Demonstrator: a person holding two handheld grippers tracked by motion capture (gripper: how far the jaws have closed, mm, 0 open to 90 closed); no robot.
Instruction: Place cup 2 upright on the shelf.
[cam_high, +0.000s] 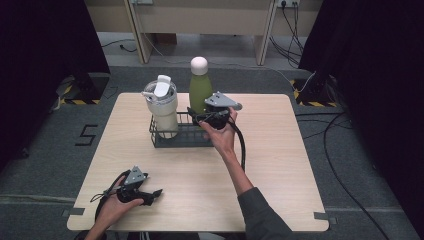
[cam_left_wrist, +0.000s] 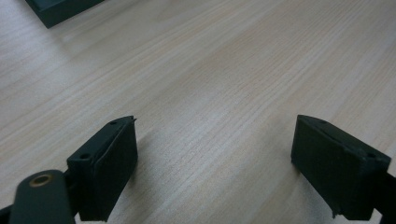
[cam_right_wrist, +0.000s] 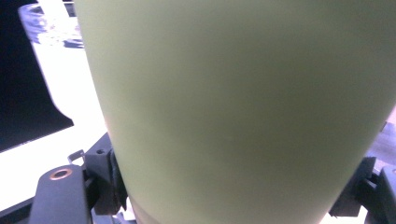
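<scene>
Right gripper (cam_high: 204, 118) is at the green bottle (cam_high: 200, 90), which stands upright in the right-hand end of the dark wire rack (cam_high: 172, 140) at the far middle of the wooden table (cam_high: 280, 165). In the right gripper view the bottle's green wall (cam_right_wrist: 233, 107) sits between the two black jaws, one on each flank and both pressed to it: the claw is clamped on the bottle, low on its body. Bottle cap is white and rounded, clear of the gripper. The person's right hand (cam_high: 220, 136) holds the gripper from the near side, forearm reaching across the table.

In the left-hand end of the same rack stands a cream tumbler (cam_high: 162, 107) with a white flip lid, upright, just beside the bottle; whether the two touch I cannot tell.

Left gripper (cam_high: 156, 193) rests low over the near left part of the table, well apart from the rack, held in the left hand (cam_high: 114, 206). In the left gripper view its jaws stand wide apart with bare wood grain between them, nothing held; a corner of the rack (cam_left_wrist: 60, 9) shows at the top left
</scene>
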